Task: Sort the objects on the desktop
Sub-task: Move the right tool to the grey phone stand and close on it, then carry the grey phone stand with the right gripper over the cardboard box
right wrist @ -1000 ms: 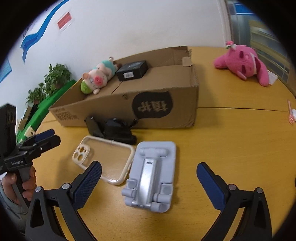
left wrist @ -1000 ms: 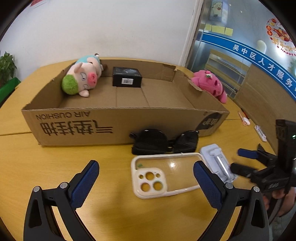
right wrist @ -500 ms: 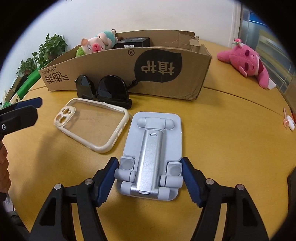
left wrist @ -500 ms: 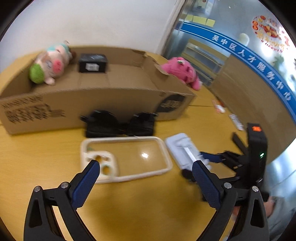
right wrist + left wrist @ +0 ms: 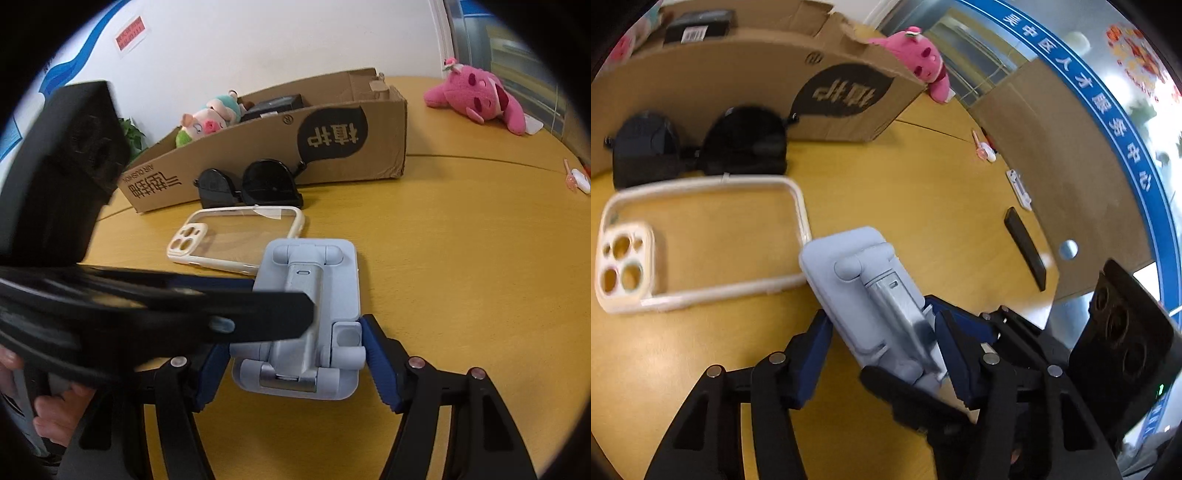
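Note:
A pale blue folding phone stand (image 5: 308, 295) lies on the yellow table; it also shows in the left wrist view (image 5: 864, 291). My right gripper (image 5: 291, 362) is shut on its near end. My left gripper (image 5: 882, 350) has closed around the stand from the side, its fingers (image 5: 258, 306) lying across the stand. A cream phone case (image 5: 698, 243) lies beside the stand, black sunglasses (image 5: 701, 147) behind it. The cardboard box (image 5: 266, 147) holds a pig plush (image 5: 207, 122) and a black box (image 5: 277, 105).
A pink plush (image 5: 476, 96) lies on the table to the right of the box. A dark flat remote-like object (image 5: 1025, 247), a white clip (image 5: 1019, 184) and a small pink item (image 5: 576, 177) lie at the right. A plant (image 5: 131, 134) stands at the far left.
My right gripper moved in and closed on the phone stand. My left gripper swung right from over the phone case to the stand and narrowed around it.

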